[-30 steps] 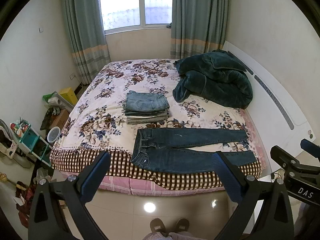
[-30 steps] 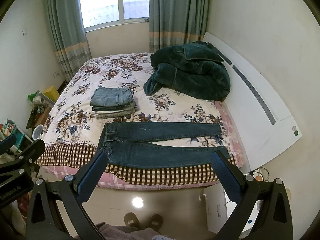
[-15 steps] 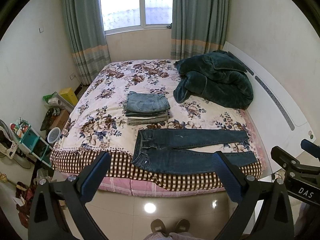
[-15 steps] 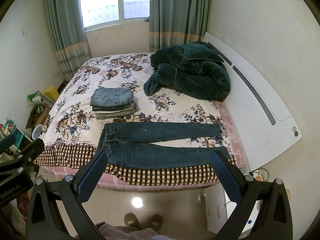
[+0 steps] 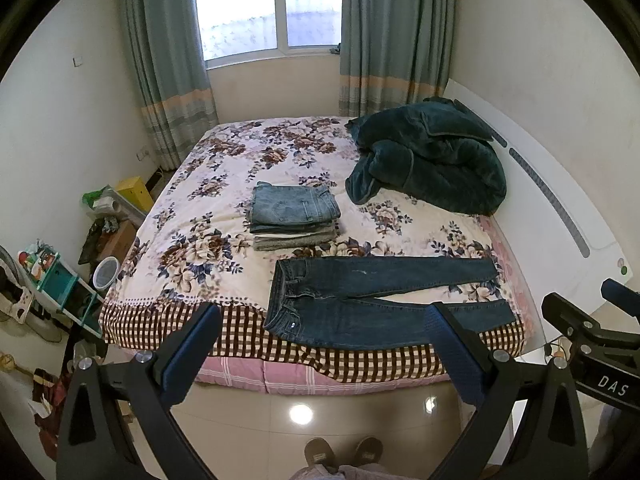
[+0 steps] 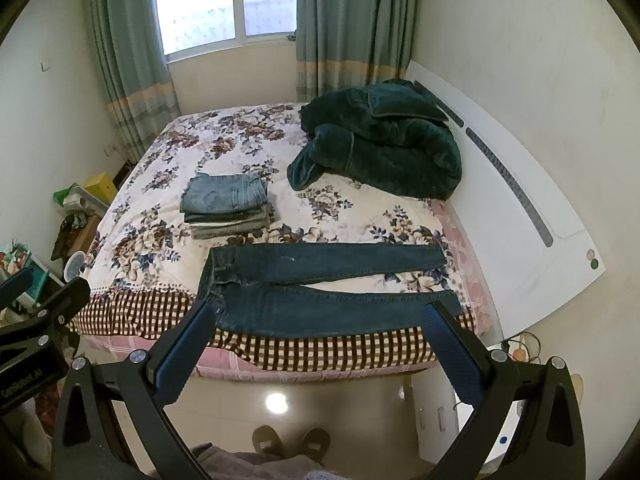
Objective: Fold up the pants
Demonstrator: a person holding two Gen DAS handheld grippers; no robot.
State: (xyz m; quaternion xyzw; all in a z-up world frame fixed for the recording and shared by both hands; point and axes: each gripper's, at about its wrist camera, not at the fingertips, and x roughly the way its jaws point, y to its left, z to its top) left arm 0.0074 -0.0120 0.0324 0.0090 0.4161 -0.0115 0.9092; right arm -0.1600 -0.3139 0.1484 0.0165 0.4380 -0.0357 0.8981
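Observation:
Dark blue jeans [image 5: 372, 300] lie spread flat along the near edge of the bed, waist to the left, legs to the right; they also show in the right wrist view [image 6: 320, 284]. My left gripper [image 5: 324, 316] is open and empty, held above the floor short of the bed. My right gripper [image 6: 320, 312] is open and empty, likewise in front of the bed edge. Each gripper's body shows at the side of the other's view.
A stack of folded jeans [image 5: 294, 216] sits mid-bed behind the spread pair. A dark green quilt [image 5: 432, 160] is heaped at the right by the white headboard [image 5: 560, 208]. Clutter and a shelf [image 5: 60, 280] stand left of the bed. My slippers [image 5: 344, 452] are on the tiled floor.
Both views have shifted very slightly toward the bed; the jeans and both open grippers look unchanged.

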